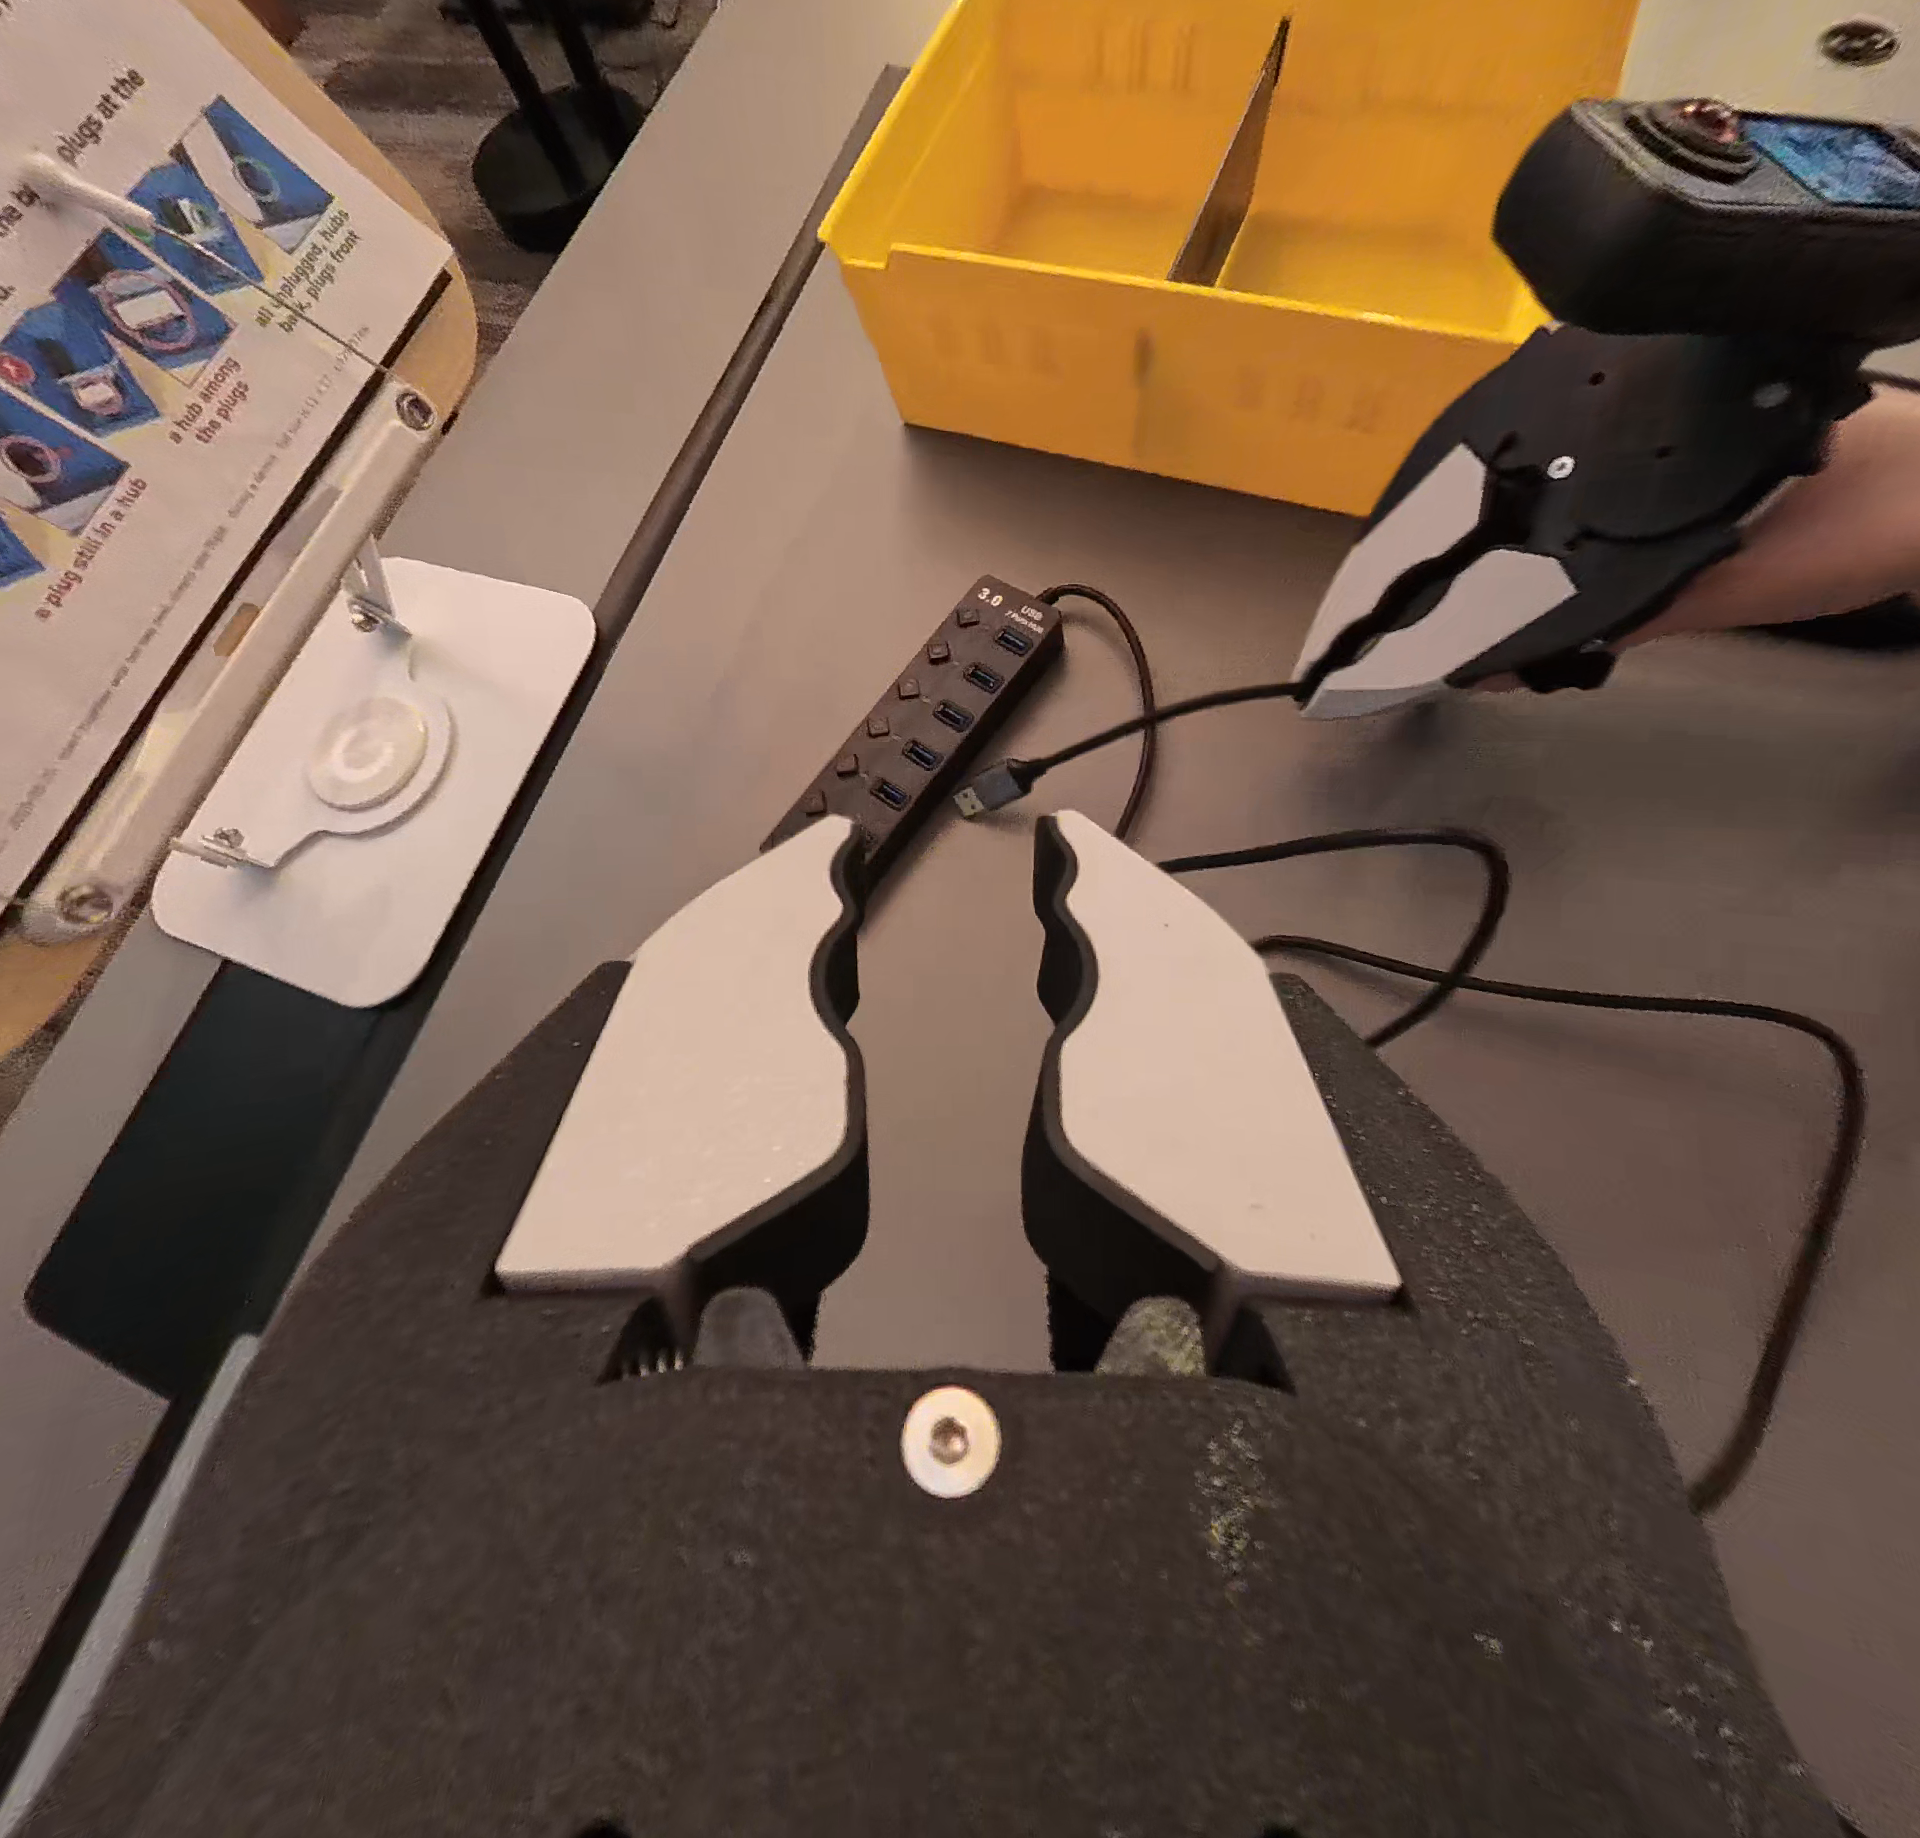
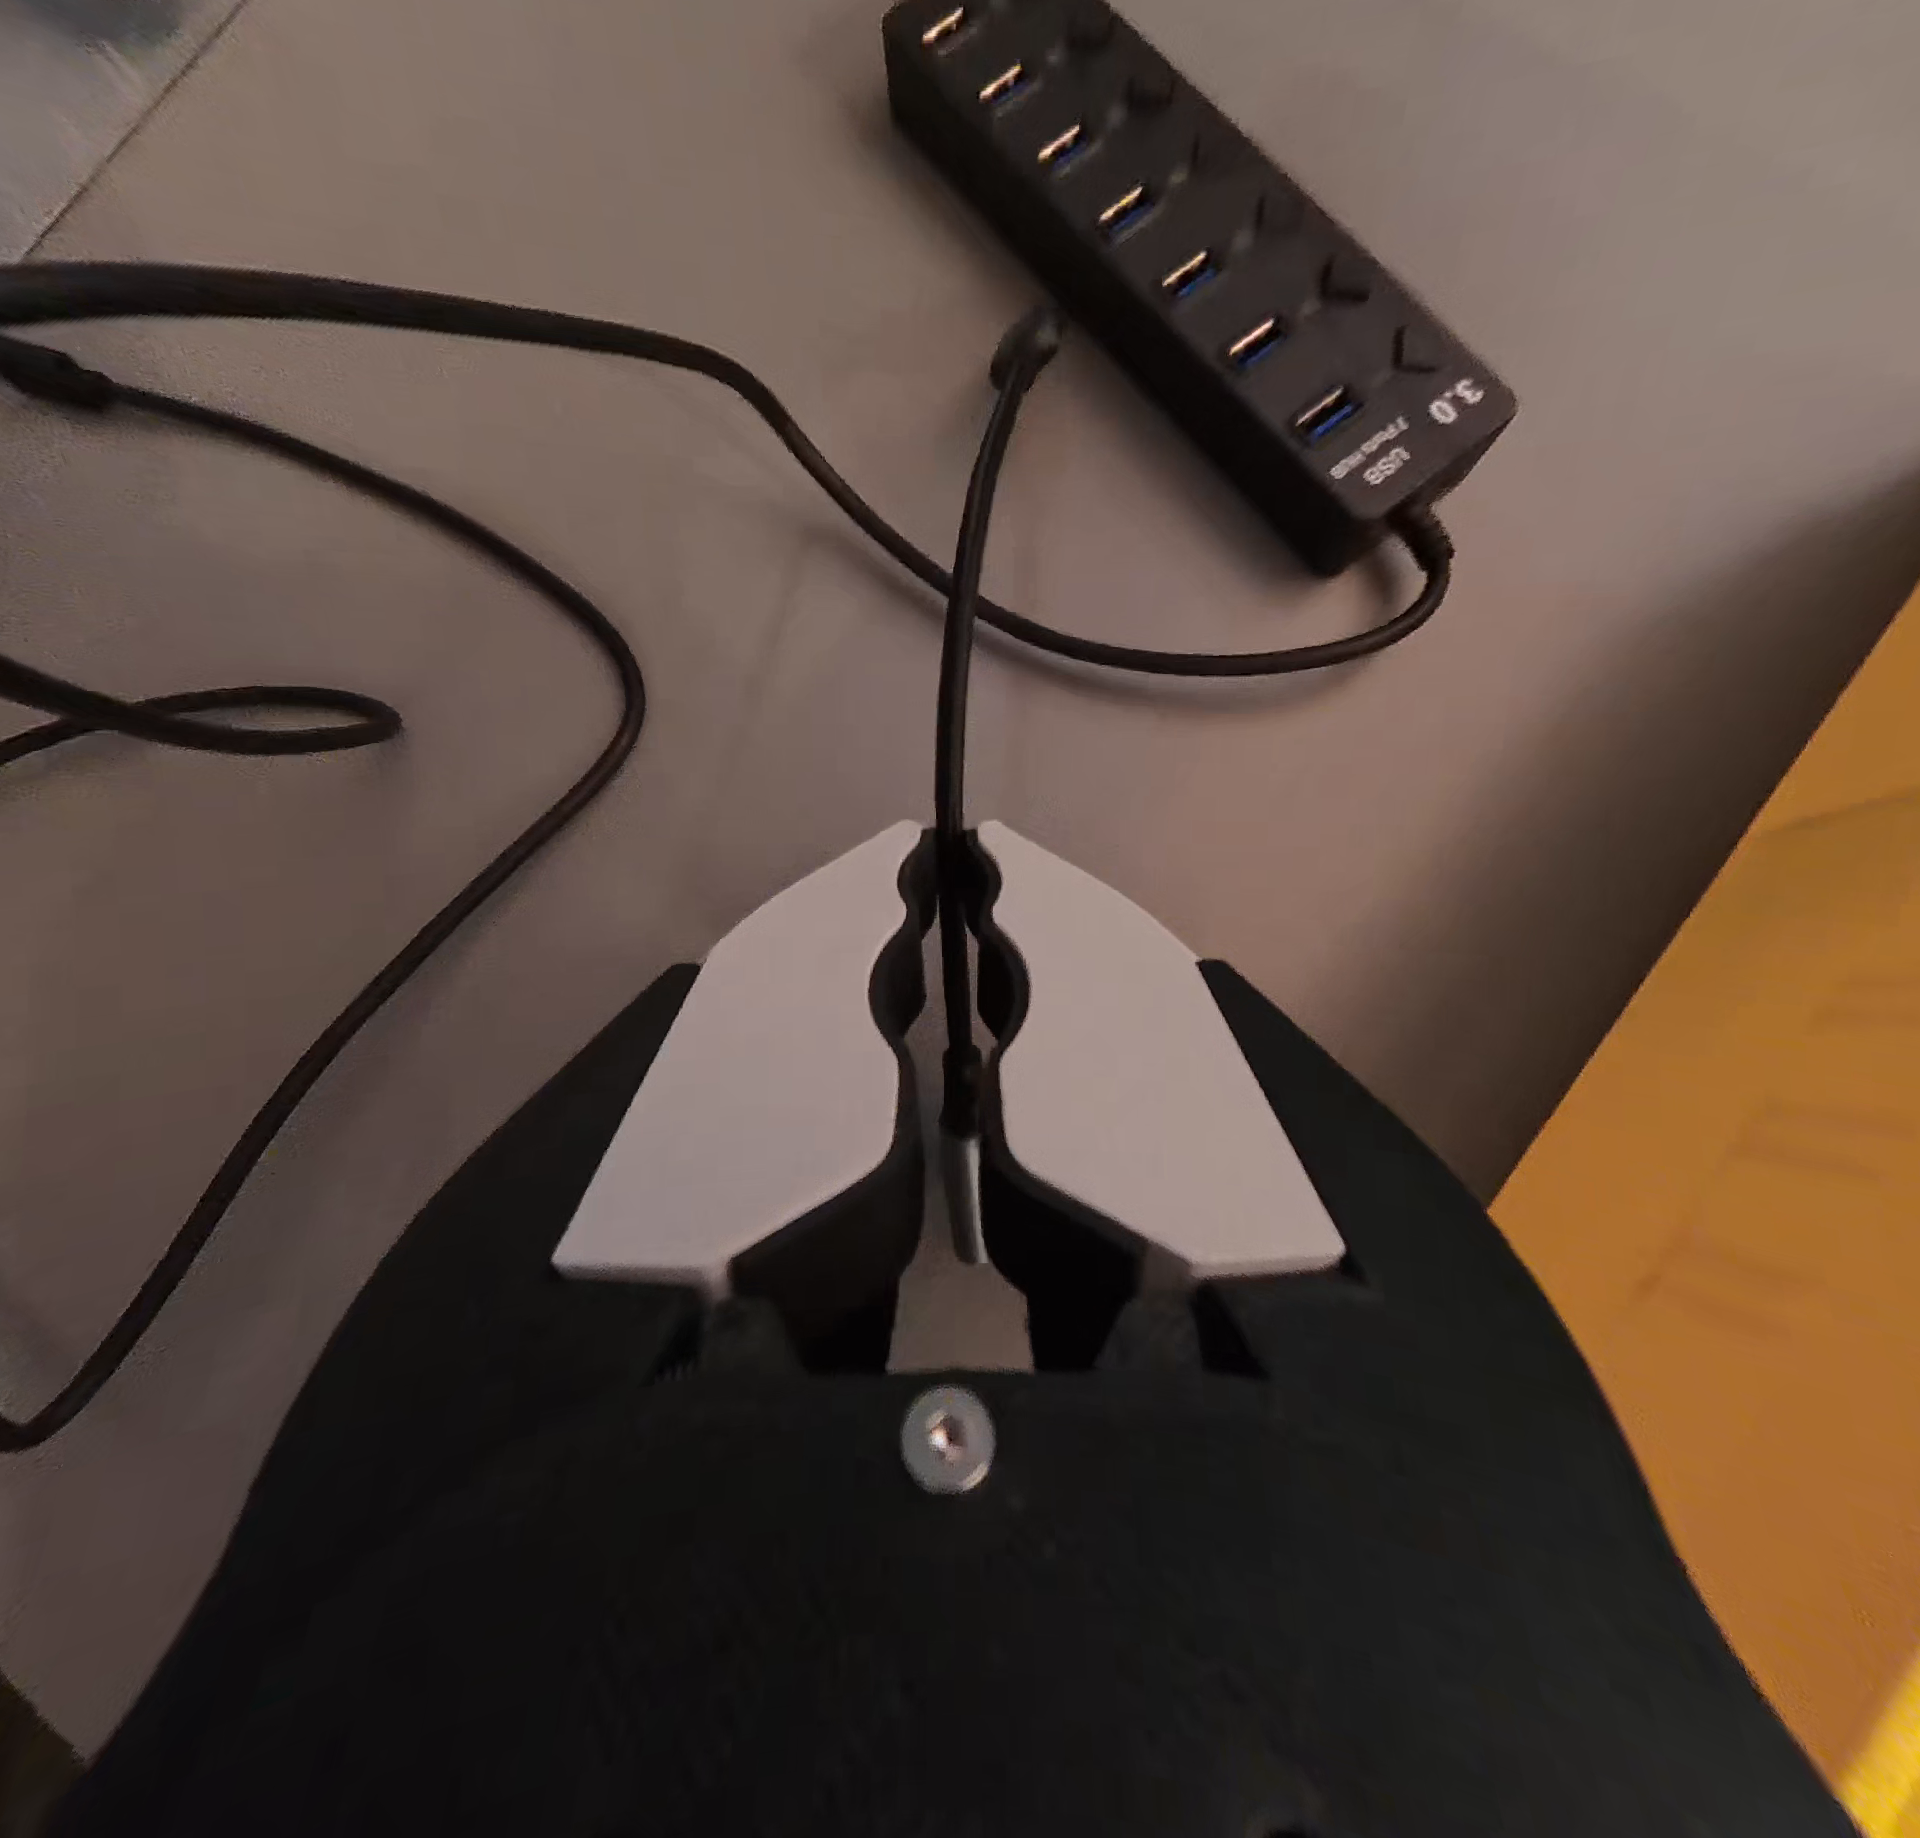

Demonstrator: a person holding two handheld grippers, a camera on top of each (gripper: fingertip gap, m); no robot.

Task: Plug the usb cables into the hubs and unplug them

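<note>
Nearest to us in the left wrist view, our left gripper (image 1: 945,832) hangs with its fingers apart and nothing between them, poised just over the near end of the black hub (image 1: 940,708) that lies on the dark table (image 1: 1351,957). Our right gripper (image 1: 1325,682) comes in from the right, its fingers pressed together on the thin black cable (image 1: 1143,723), well back from the plug (image 1: 992,789). That plug dangles free just beside the hub's row of blue ports, not seated in any of them. The hub's own lead (image 1: 1138,687) loops off its far end. Behind stands a yellow bin (image 1: 1174,354), with a printed sheet on a white stand (image 1: 343,770) to the left.

We judge the risks as follows. Because we pinch the cord rather than the plug shell, the plug can swing or twist, so it may meet a port crooked and skid off the housing. Nothing pins the hub, so any push on it will likely slide it along the table unless our left gripper clamps it first. In the right wrist view the cable (image 2: 951,697) runs through our right gripper (image 2: 951,838) and bows toward the hub (image 2: 1195,250); pressing forward may just buckle that slack. The loose leads nearby could also snag.
</note>
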